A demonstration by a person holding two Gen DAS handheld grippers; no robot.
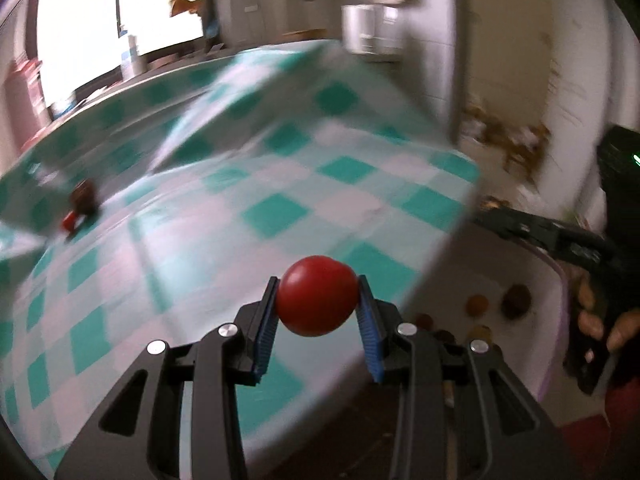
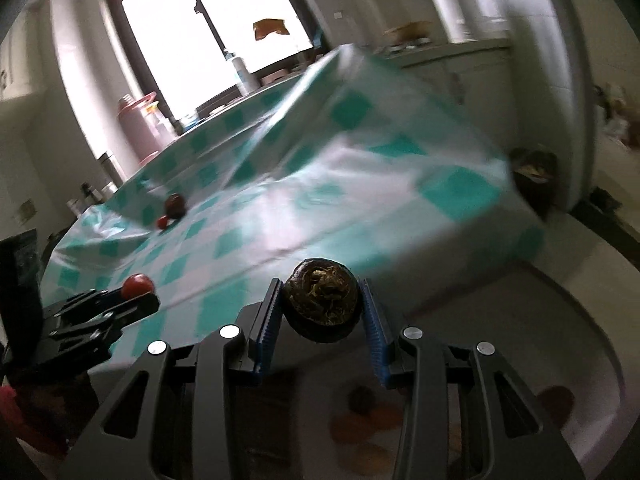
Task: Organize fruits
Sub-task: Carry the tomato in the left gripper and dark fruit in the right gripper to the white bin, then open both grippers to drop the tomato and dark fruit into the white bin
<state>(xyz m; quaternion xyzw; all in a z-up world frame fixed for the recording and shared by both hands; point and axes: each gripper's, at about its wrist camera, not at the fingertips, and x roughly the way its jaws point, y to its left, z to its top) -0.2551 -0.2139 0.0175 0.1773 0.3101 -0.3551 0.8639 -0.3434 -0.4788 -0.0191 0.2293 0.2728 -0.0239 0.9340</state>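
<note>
My left gripper (image 1: 318, 300) is shut on a round red fruit (image 1: 317, 295) over the near edge of the table with the green-and-white checked cloth (image 1: 256, 184). My right gripper (image 2: 322, 304) is shut on a dark brown, wrinkled round fruit (image 2: 321, 304), held just off the table's corner. In the right wrist view the left gripper (image 2: 132, 294) shows at the left with the red fruit (image 2: 137, 285). On the cloth lie a dark fruit (image 2: 175, 205) and a small red fruit (image 2: 162, 222); the left wrist view shows them blurred, the dark fruit (image 1: 84, 196) and the red one (image 1: 70, 222).
A white basin (image 2: 580, 320) sits low beside the table with several orange and brown fruits (image 2: 372, 420) in it; the basin (image 1: 520, 280) also shows at the right of the left wrist view. A hand (image 1: 600, 320) holds the right gripper. Bottles stand by the window behind the table.
</note>
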